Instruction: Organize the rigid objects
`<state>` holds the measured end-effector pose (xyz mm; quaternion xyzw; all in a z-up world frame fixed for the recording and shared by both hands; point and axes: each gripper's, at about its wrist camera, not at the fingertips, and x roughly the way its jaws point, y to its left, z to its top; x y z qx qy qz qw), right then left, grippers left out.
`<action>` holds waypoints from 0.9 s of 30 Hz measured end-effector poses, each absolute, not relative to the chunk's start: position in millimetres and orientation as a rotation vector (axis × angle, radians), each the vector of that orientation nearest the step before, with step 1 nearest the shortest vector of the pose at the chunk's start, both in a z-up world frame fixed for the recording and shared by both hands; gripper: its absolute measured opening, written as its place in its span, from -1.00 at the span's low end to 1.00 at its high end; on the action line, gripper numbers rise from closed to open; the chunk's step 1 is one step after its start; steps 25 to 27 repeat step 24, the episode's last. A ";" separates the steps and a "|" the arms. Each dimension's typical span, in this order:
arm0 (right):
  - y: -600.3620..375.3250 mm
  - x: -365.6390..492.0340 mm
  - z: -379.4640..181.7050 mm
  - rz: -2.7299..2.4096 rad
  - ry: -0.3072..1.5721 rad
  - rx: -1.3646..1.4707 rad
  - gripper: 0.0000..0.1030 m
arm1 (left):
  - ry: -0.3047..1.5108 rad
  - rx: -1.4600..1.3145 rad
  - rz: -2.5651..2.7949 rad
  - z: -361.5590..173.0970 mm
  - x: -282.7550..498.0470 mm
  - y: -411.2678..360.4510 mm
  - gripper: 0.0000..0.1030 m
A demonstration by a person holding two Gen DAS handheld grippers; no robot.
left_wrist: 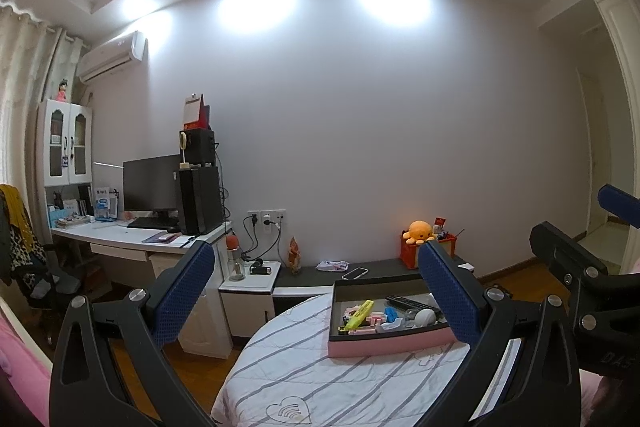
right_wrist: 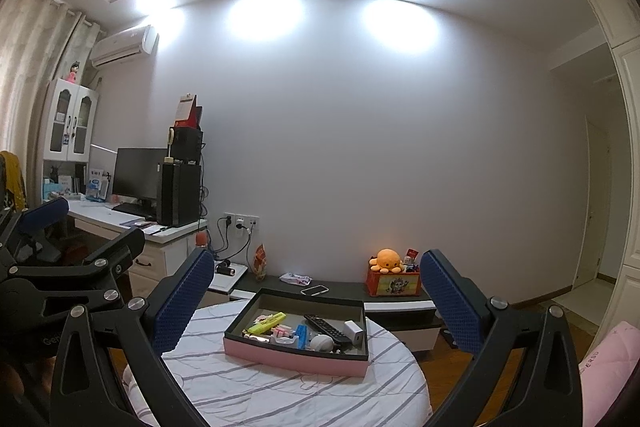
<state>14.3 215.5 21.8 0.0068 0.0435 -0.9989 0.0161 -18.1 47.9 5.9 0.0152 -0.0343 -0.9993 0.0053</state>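
left gripper [left_wrist: 316, 291] spread wide, nothing between its 2 blue dimpled pads, touching nothing. right gripper [right_wrist: 316, 295] same, wide apart and empty, held above the bed. black rigid arms, metal bolts.

pink-sided tray [right_wrist: 296, 357] with dark rim and grey-green inside sits on round bed [right_wrist: 280, 395], white cloth with grey stripes. inside the tray: yellow highlighter [right_wrist: 267, 322], black remote [right_wrist: 327, 329], white charger cube [right_wrist: 353, 331], white round ball-like thing [right_wrist: 322, 342], blue piece [right_wrist: 302, 336], pink blocks [right_wrist: 282, 330]. all loose, crowded together.

behind: phone [right_wrist: 315, 289] flat on dark bench, orange plush octopus [right_wrist: 386, 259] on red box [right_wrist: 394, 285].
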 end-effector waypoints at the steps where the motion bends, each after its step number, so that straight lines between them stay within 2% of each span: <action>1: 215.3 14.3 21.4 -3.106 0.136 0.023 1.00 | -0.109 0.049 -3.128 5.9 -18.4 48.0 1.00; 27: 219.2 9.0 20.2 -3.102 0.125 0.059 1.00 | -0.136 0.066 -3.116 6.8 -23.0 50.2 1.00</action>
